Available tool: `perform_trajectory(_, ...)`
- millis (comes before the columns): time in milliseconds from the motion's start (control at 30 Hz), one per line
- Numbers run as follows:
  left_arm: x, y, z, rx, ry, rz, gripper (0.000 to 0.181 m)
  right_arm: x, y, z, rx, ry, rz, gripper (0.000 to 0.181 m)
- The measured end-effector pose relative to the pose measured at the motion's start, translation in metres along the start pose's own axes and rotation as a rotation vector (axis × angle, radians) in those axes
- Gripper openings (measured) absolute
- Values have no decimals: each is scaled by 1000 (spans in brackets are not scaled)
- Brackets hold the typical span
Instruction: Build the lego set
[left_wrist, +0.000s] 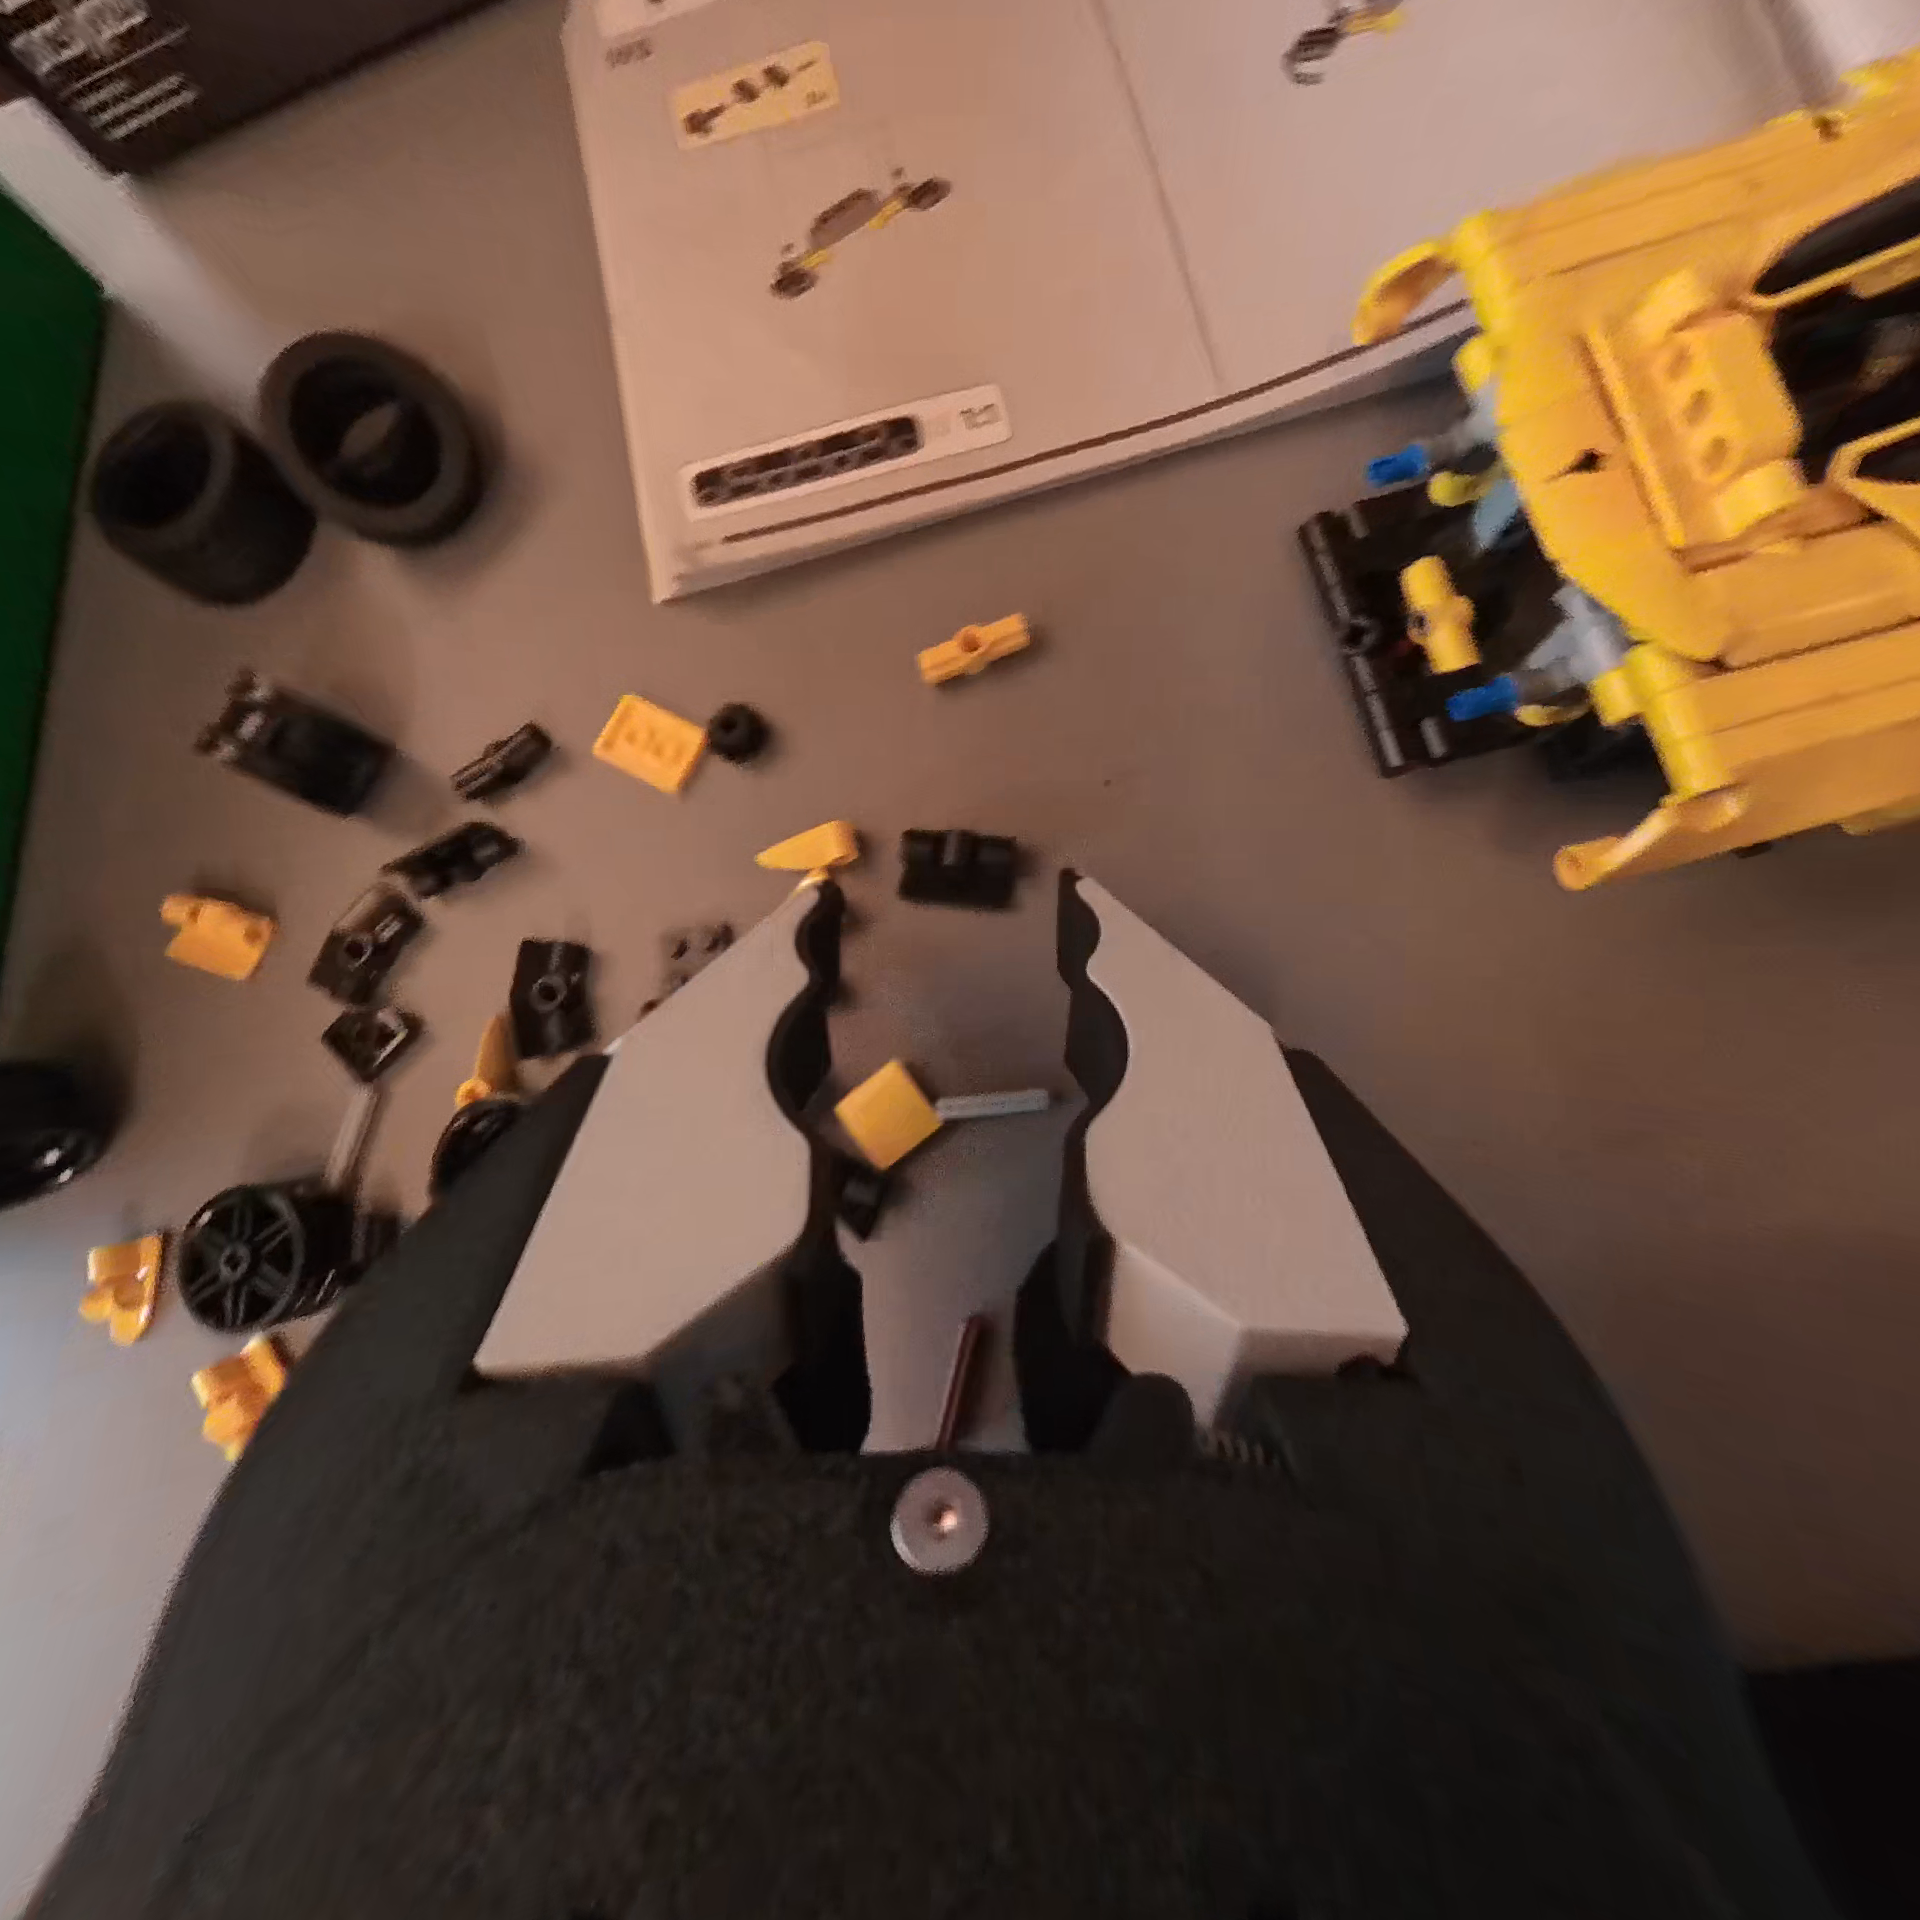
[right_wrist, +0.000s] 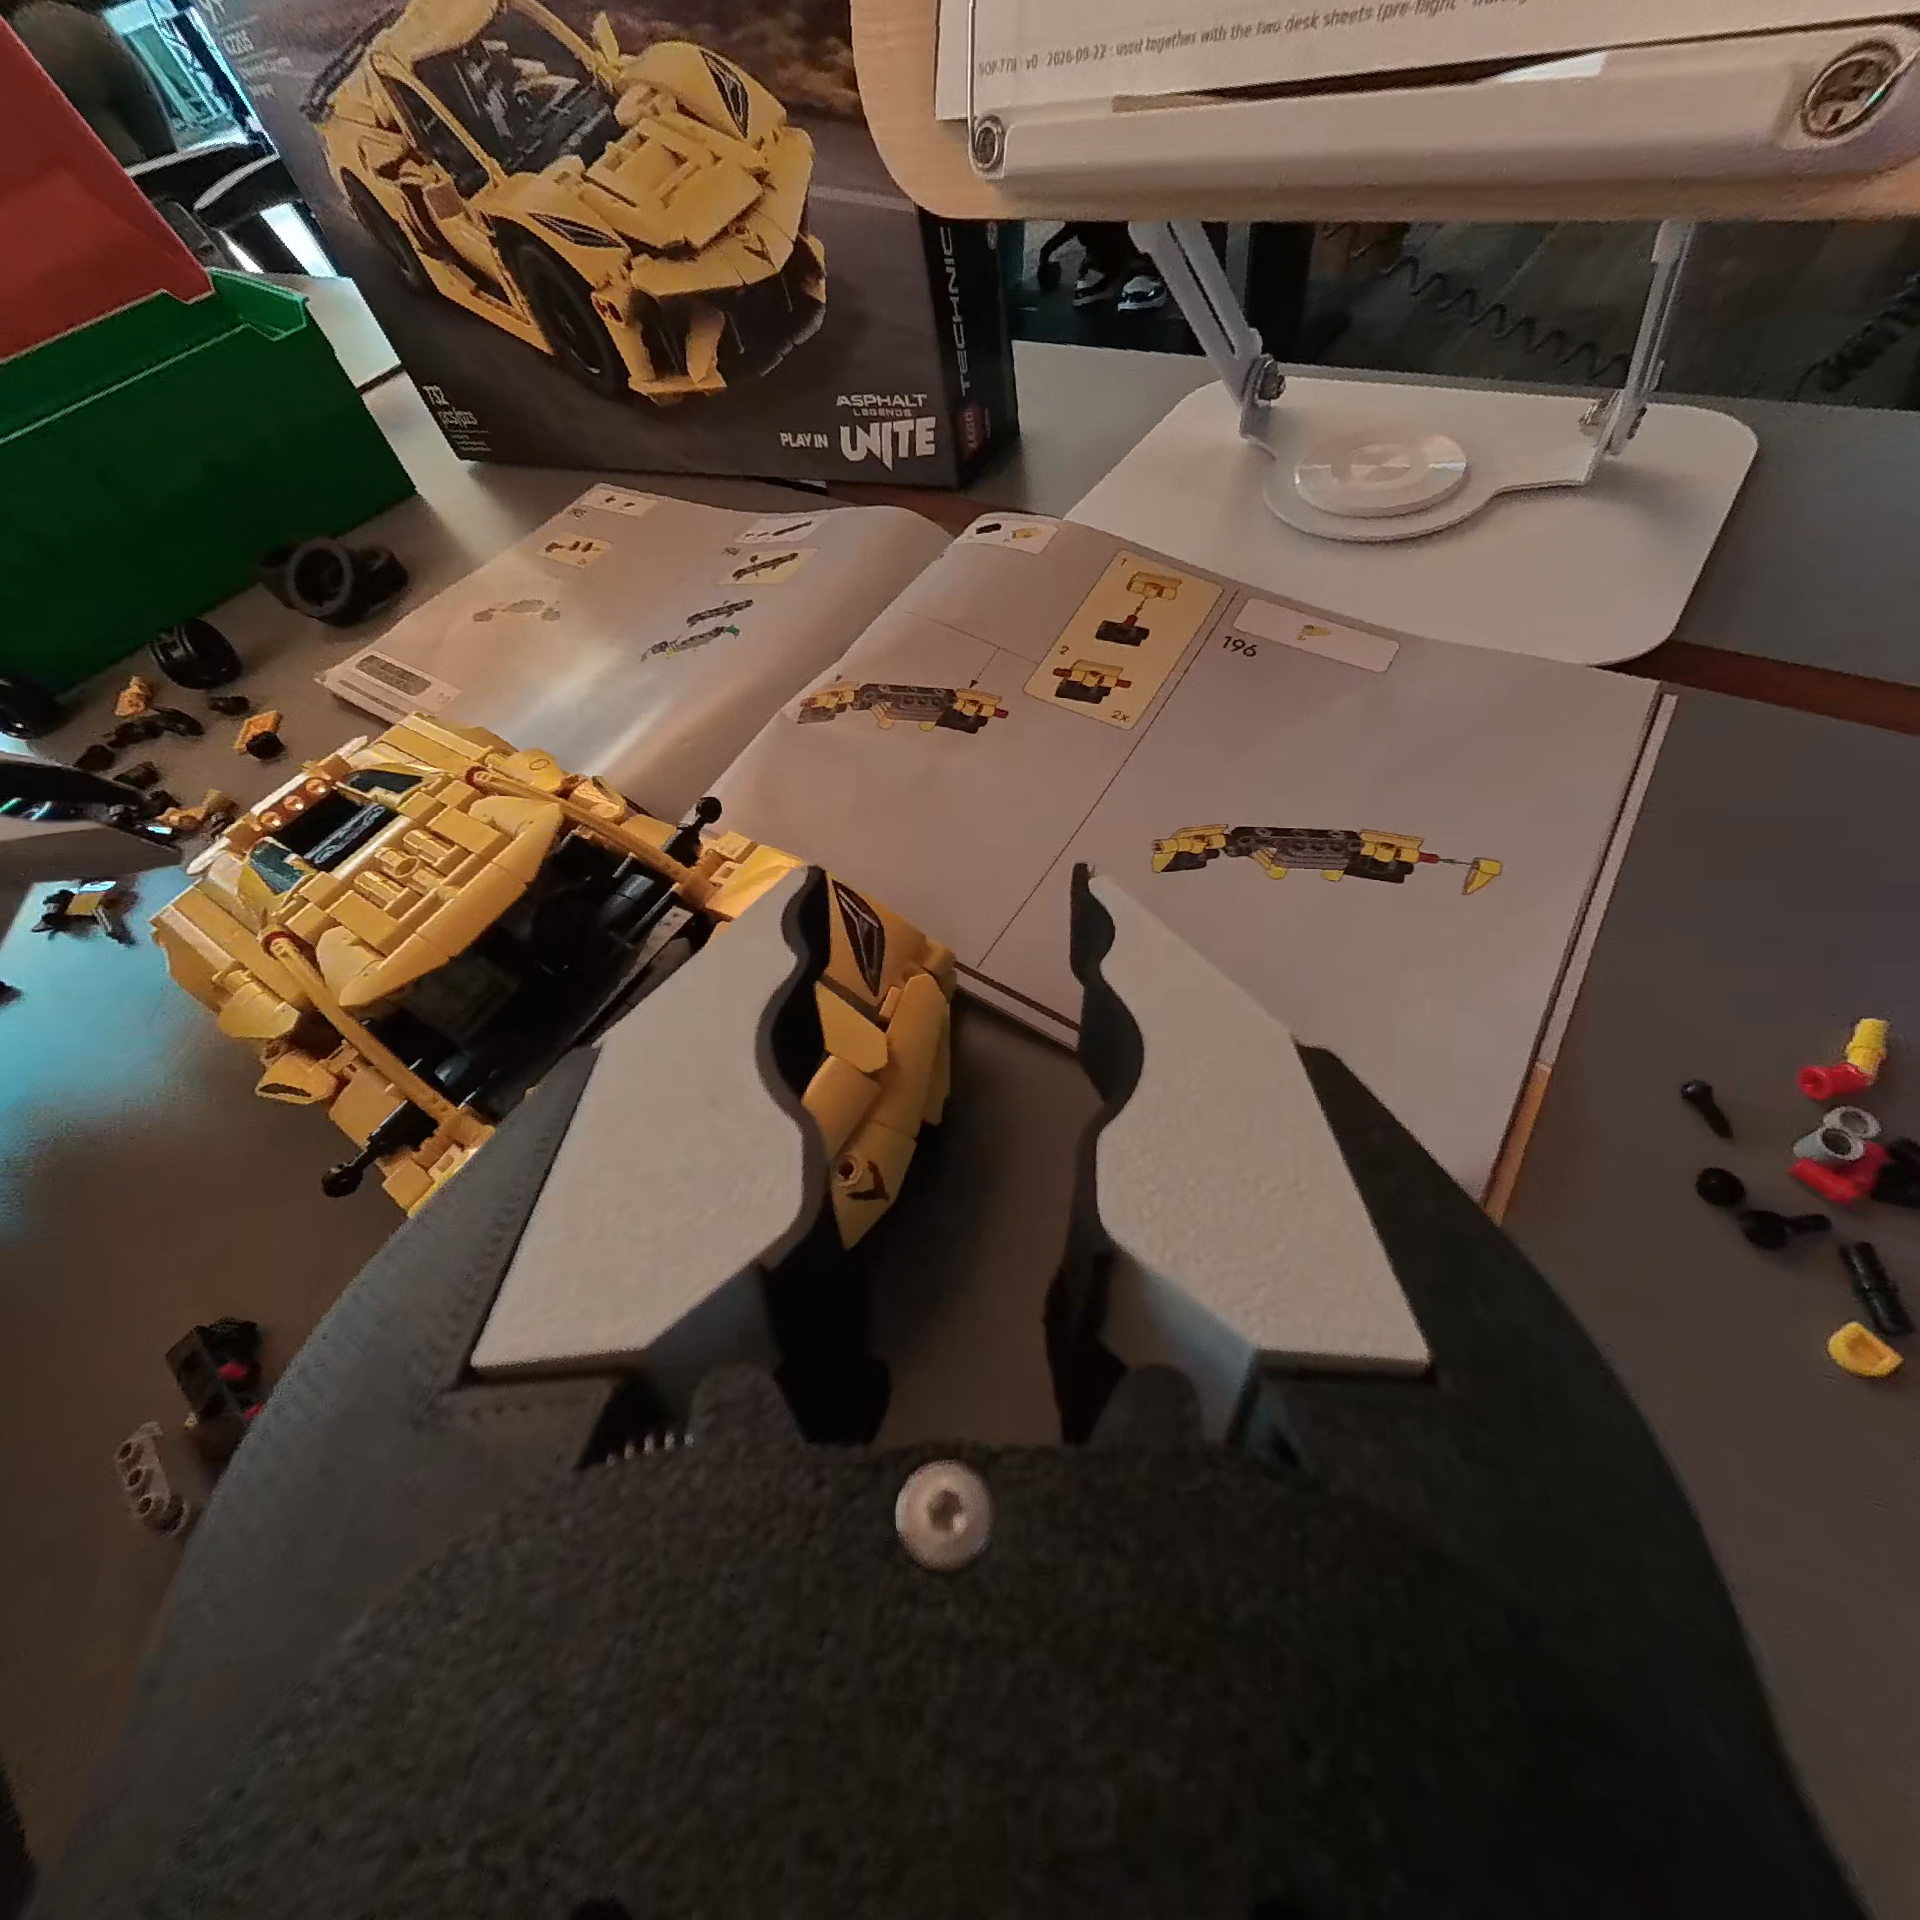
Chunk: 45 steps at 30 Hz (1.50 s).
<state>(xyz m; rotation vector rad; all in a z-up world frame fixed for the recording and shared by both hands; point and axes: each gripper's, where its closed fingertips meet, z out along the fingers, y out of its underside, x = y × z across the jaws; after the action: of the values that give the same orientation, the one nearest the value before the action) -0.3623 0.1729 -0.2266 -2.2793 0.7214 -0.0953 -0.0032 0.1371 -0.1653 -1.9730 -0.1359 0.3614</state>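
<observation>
A yellow lego car lies on the grey table; it also shows at the right of the left wrist view. My left gripper is open and empty above loose pieces: a yellow tile with a grey axle lies between its fingers, a yellow wedge and a black brick lie at its tips. My right gripper is open and empty, its left finger over the car's nose. The open instruction booklet lies behind the car, also in the left wrist view.
Two black tyres and a spoked wheel lie left, among scattered black and yellow pieces. Small red, grey, black and yellow parts lie right. A green bin, the set's box and a white stand stand behind. Spacing between my two grippers at the tips: around 35 centimeters.
</observation>
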Motion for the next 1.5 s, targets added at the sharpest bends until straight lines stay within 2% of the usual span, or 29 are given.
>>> perform_trajectory(100,4,1,9,-21,12,16,42,0,1,0,-6,-3,2,44)
perform_trajectory(333,-2,4,18,-45,64,-69,41,0,4,1,-20,-13,14,43)
perform_trajectory(367,0,5,18,-44,76,-71,40,0,4,1,-19,-14,16,43)
perform_trajectory(433,5,4,19,-31,108,-59,24,1,4,1,-16,-12,19,42)
perform_trajectory(500,8,3,18,-29,118,-39,23,3,3,0,-15,-9,23,42)
perform_trajectory(533,12,2,17,-28,141,-32,23,4,3,0,-10,-6,25,42)
perform_trajectory(600,25,-3,8,-7,212,-22,6,5,0,-2,4,-3,29,41)
perform_trajectory(667,43,-12,-7,35,291,9,2,5,-2,-4,12,-4,32,41)
perform_trajectory(767,52,-13,-20,42,272,91,1,4,-3,-5,16,-9,33,41)
perform_trajectory(900,35,-9,-23,36,166,91,5,3,-3,-5,11,-13,29,41)
perform_trajectory(1000,27,-12,-17,45,176,-12,31,1,-4,-5,14,-21,32,41)
perform_trajectory(1200,14,-8,10,-8,185,-130,40,0,-3,-4,10,-26,38,40)
perform_trajectory(1367,7,-12,26,-14,130,-96,42,0,1,-2,-9,-24,31,40)
perform_trajectory(1500,10,-12,33,-35,152,-109,40,-1,2,-1,-13,-37,46,39)
